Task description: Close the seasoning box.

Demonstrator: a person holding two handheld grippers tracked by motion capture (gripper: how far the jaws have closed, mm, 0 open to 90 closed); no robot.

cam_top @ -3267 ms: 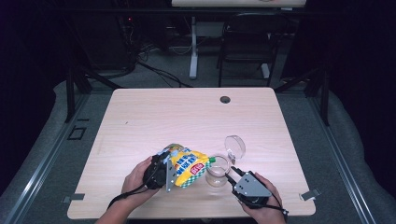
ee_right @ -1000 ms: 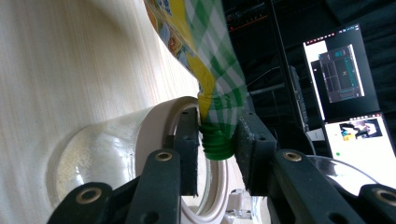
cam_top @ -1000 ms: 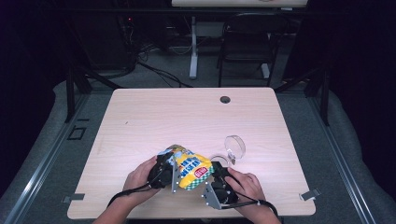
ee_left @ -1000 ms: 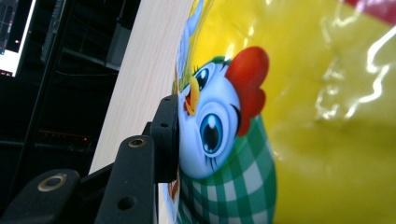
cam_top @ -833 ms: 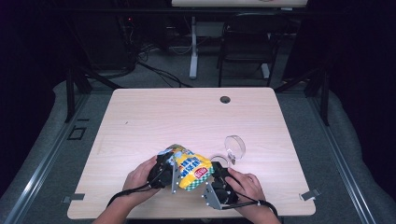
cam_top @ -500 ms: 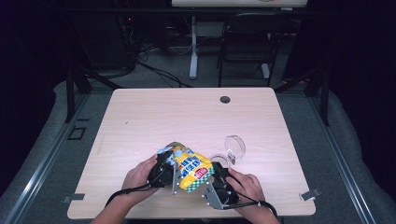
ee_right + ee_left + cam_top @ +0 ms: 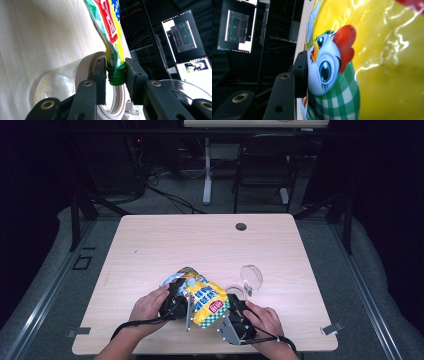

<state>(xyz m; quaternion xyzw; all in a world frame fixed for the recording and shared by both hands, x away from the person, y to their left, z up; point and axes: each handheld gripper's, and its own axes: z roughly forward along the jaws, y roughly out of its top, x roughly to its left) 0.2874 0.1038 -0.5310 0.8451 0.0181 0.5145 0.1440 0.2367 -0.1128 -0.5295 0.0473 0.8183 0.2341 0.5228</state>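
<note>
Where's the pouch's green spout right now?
In the right gripper view the green spout sits clamped between the right gripper, pointing down over the open jar. The high view puts the pouch near the table's front edge.

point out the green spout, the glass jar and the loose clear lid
green spout (image 7: 116,75), right gripper view, on its threaded neck
glass jar (image 7: 53,86), right gripper view, on its clear side wall
loose clear lid (image 7: 251,277), high view, on its round face

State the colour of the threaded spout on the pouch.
Green; the spout shows best in the right gripper view, clamped by the right tool.
</note>
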